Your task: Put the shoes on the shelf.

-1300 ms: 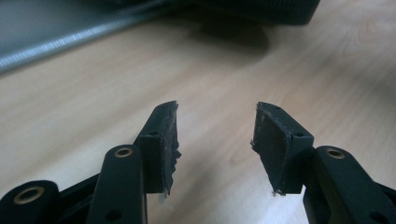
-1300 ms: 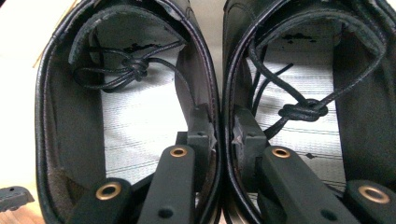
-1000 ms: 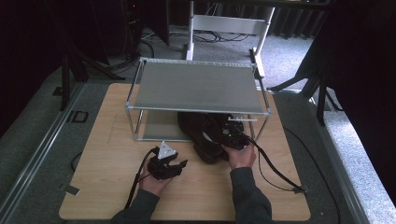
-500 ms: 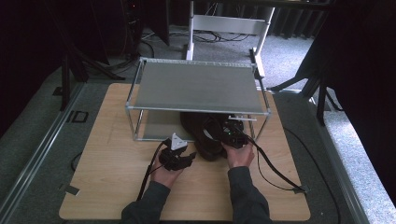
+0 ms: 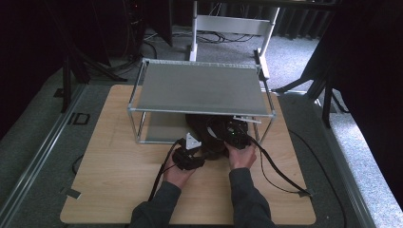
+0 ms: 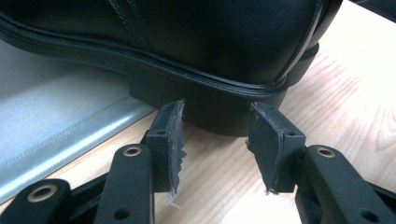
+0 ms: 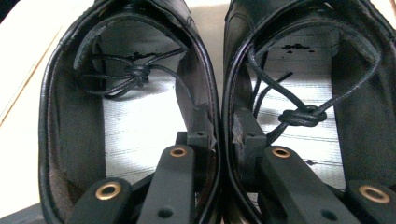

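A pair of black leather lace-up shoes (image 5: 214, 135) stands side by side on the wooden table, half under a metal shelf rack (image 5: 199, 90). My right gripper (image 7: 222, 128) reaches into them from above. One jaw is inside the left shoe (image 7: 70, 116) and one inside the right shoe (image 7: 359, 116), shut on their two touching inner walls. My left gripper (image 6: 215, 140) lies low on the table, pointing at a shoe's heel (image 6: 219, 116). Its jaws have just been closing and stand half apart. The heel sits just beyond the pads (image 6: 173, 135), which do not press on it.
The rack's lower metal plate (image 6: 56, 121) lies on the table beside the heel. Rack posts (image 5: 139, 126) stand to either side of the shoes. Cables (image 5: 271, 166) trail from both grippers across the wood (image 5: 119, 180). Grey carpet surrounds the table.
The left hand has slid forward and to the right across the table, up to the shoes. The right hand has kept still on the shoes.
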### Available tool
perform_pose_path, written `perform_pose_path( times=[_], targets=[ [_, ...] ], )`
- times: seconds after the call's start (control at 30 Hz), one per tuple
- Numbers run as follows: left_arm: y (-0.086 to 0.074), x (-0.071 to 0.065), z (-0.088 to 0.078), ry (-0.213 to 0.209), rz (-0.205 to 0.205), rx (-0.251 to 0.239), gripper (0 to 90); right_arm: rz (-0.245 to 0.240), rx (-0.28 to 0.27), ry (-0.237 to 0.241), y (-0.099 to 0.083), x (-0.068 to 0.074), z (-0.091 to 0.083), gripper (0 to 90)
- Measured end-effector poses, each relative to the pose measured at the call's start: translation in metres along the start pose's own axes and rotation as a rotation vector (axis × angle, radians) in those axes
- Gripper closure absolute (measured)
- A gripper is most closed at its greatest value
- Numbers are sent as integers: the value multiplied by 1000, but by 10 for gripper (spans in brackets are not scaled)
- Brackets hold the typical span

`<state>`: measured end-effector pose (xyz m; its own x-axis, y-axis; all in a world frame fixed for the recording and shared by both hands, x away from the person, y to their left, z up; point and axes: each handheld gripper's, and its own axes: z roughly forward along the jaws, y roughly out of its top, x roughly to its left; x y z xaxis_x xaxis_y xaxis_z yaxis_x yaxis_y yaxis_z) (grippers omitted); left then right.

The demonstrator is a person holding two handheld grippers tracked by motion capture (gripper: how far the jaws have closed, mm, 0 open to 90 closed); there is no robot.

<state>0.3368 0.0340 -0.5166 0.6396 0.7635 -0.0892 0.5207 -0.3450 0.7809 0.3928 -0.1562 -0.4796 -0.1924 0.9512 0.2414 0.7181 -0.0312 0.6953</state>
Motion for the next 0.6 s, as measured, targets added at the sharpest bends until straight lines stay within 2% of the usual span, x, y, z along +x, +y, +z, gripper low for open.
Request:
perform_pose_path(
  times=[0.27,0.43,0.6],
  targets=[
    [2,8,10,-6,7,27,574,-10,-48,-44,-4,3,6,801],
    [1,11,17,6,4,44,598,-50,-70,-100,-6,11,13,801],
    [3,15,18,17,1,43,610,-38,-92,-109,-6,13,15,802]
  ],
)
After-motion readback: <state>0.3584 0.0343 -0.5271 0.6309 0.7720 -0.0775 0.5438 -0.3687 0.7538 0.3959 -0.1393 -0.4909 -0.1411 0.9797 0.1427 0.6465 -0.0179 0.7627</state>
